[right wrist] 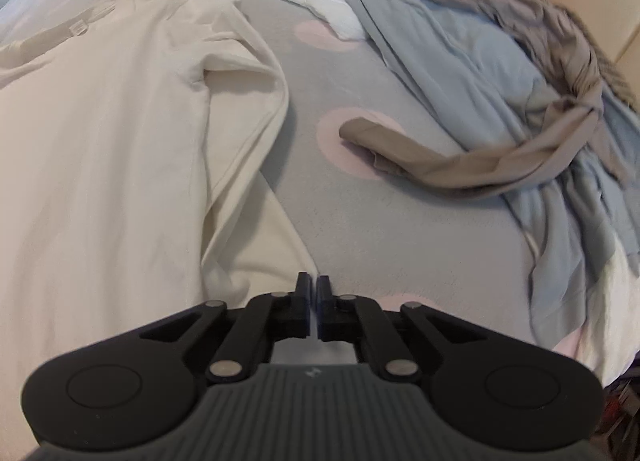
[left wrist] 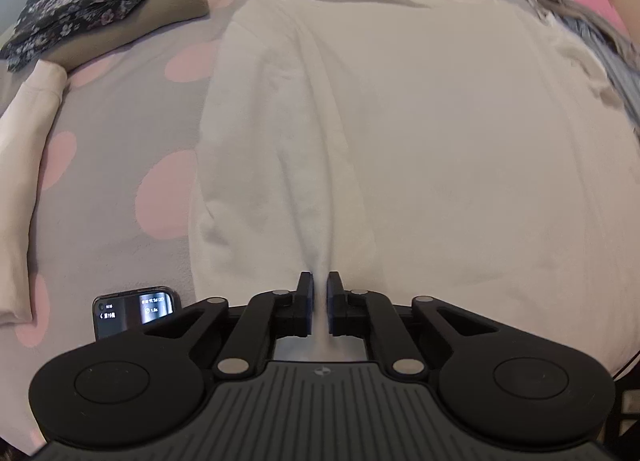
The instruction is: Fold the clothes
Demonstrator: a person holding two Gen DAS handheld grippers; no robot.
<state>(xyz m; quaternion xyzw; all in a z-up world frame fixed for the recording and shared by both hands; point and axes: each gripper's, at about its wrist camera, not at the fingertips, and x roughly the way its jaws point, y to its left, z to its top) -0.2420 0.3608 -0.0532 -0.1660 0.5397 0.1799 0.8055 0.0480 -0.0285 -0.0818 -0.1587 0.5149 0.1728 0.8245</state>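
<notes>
A cream long-sleeved shirt (left wrist: 400, 141) lies flat on the bed, collar at the far end. My left gripper (left wrist: 319, 281) is shut on a pinched ridge of the shirt's near hem, and the cloth rises in a crease between the pads. In the right wrist view the same cream shirt (right wrist: 100, 141) fills the left side, its sleeve folded down along the body. My right gripper (right wrist: 313, 285) is shut on the near right corner of the shirt's hem, where a thin edge of cloth runs between the fingertips.
A grey bedsheet with pink dots (left wrist: 120, 165) covers the bed. Folded clothes, floral (left wrist: 80, 1) on tan, sit far left, with a pale folded garment (left wrist: 24, 165) beside them. A phone (left wrist: 134, 311) lies near left. A heap of blue and brown clothes (right wrist: 500, 73) lies right.
</notes>
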